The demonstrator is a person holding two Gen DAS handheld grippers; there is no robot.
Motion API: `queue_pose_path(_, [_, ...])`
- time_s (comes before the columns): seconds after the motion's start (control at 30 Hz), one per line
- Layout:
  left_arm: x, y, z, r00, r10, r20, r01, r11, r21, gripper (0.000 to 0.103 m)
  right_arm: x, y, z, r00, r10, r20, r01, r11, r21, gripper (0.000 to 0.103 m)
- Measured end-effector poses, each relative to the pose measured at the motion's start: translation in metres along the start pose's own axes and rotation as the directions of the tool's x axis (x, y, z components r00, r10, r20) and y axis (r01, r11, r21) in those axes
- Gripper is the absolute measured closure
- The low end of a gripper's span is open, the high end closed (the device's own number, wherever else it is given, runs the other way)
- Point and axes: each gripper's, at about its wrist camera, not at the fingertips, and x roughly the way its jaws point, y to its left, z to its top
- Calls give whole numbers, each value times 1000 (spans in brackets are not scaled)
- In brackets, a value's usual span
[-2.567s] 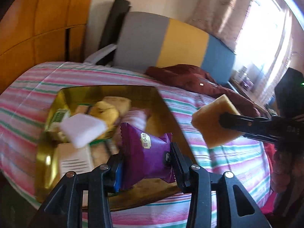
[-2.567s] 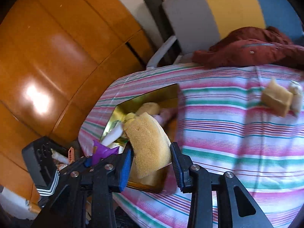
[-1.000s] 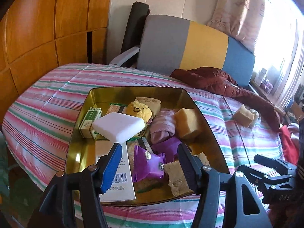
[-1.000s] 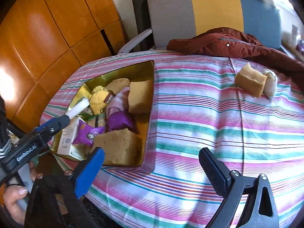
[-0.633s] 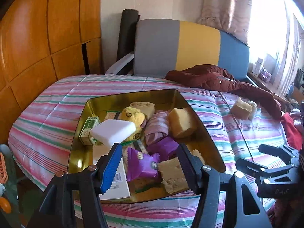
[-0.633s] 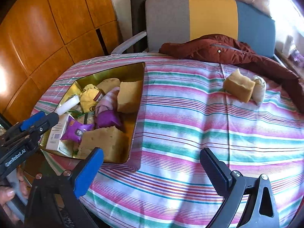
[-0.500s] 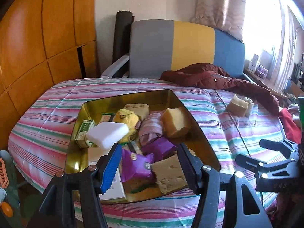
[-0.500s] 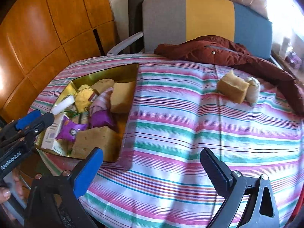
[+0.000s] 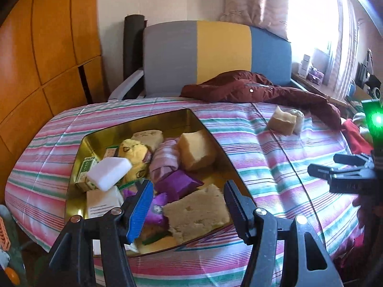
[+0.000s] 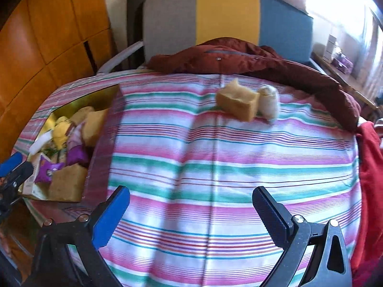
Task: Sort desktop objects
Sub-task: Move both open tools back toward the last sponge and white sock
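Green light (image 9: 377, 120), left view only

The left gripper (image 9: 188, 205) is black plastic with angular, triangular-cutout arms and silver screw heads at the joints. One finger carries a ribbed blue pad (image 9: 140, 209), the other a ribbed black one. The right gripper (image 10: 191, 211) has the same build, with silver screws, one blue pad (image 10: 111, 216) and one dark ribbed pad.
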Motion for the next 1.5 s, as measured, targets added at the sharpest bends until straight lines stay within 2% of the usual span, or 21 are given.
queue_pose_path(0.47, [10, -47, 4, 996, -80, -35, 83, 991, 107, 41, 7, -70, 25, 999, -54, -5, 54, 993, 107, 0])
queue_pose_path(0.67, [18, -61, 2, 991, -121, -60, 128, 983, 131, 41, 22, -101, 42, 998, -69, -8, 69, 984, 162, 0])
queue_pose_path(0.9, [32, -69, 6, 987, -136, -83, 146, 980, 132, 41, 50, -135, 66, 998, -63, -20, 66, 974, 218, 0])
queue_pose_path(1.0, [37, -71, 10, 985, -150, -87, 160, 980, 119, 41, 61, -150, 78, 1000, -19, -9, 20, 959, 282, 1])
queue_pose_path(1.07, [42, -73, 12, 984, -154, -89, 164, 980, 114, 41, 70, -162, 87, 999, 37, 8, -37, 934, 357, 1])
queue_pose_path(1.23, [54, -82, 17, 979, -171, -108, 183, 977, 113, 40, 100, -190, 114, 989, 137, 54, -144, 829, 540, 0])
queue_pose_path(1.3, [58, -86, 18, 978, -176, -115, 189, 975, 114, 40, 114, -194, 126, 987, 150, 50, -152, 809, 569, 0])
queue_pose_path(1.4, [61, -87, 18, 976, -183, -121, 197, 974, 113, 40, 138, -196, 142, 990, 142, 1, -117, 814, 568, 0])
queue_pose_path(1.5, [64, -87, 18, 973, -188, -130, 203, 973, 108, 40, 157, -192, 144, 986, 131, -103, -59, 853, 518, 1])
